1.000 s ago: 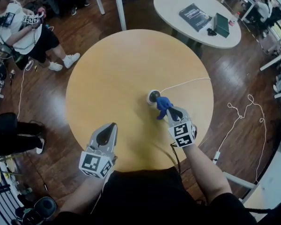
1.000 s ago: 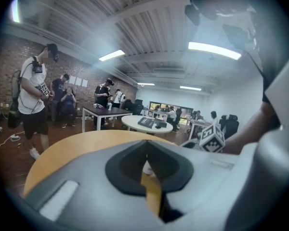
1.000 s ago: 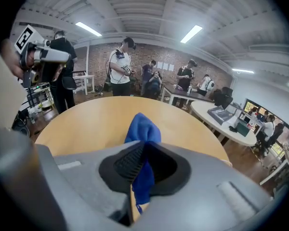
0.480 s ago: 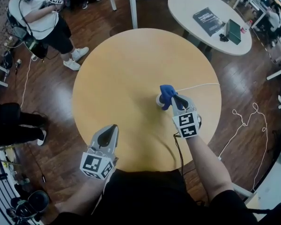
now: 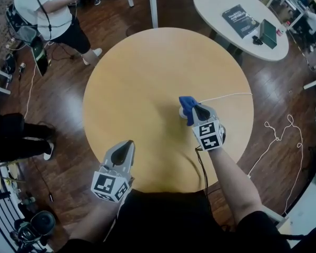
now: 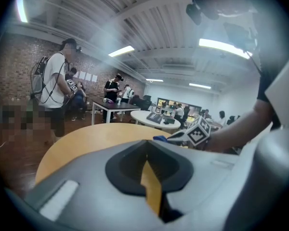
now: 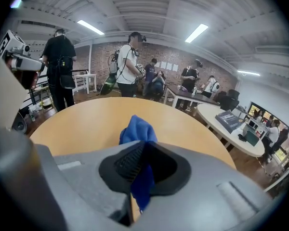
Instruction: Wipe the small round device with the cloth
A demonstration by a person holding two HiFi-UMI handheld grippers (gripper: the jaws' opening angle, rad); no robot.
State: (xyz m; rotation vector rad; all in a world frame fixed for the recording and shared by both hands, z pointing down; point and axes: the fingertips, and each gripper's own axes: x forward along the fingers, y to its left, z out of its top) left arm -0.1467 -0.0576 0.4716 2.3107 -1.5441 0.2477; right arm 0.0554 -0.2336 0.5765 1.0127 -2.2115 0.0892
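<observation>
1. Clamps the blue cloth point(image 5: 186, 104) in the right claw point(image 5: 195, 109), just right of centre in the head view. Jaws pressed together on the fabric.
2. In the right gripper view, shows one fold of the cloth bunched up ahead of the claw tips and a tail of it hanging down between the dark pads.
3. Holds that bunched fold on top of the small round device point(image 5: 181, 112), so that only a pale sliver of its rim peeks out at the cloth's lower left edge.
4. Places the device right of centre on the round wooden bench point(image 5: 147, 73), with a thin white cable point(image 5: 226, 96) running from it toward the bench's right edge.
5. Holds the left claw point(image 5: 127, 143) at the lower left of the head view, over the near edge of the bench and well apart from the device and cloth. Jaws drawn together to a point, gripping nothing.
6. In the left gripper view, looks across the bench top toward the right claw's marker cube at right of centre.
7. Beyond the bench, at the upper right of the head view, shows a white bench point(image 5: 216, 4) carrying a dark book point(image 5: 240, 20) and a green box point(image 5: 267, 34). At the upper left, shows a person point(image 5: 55, 17) standing on the dark wooden floor point(image 5: 63, 88).
</observation>
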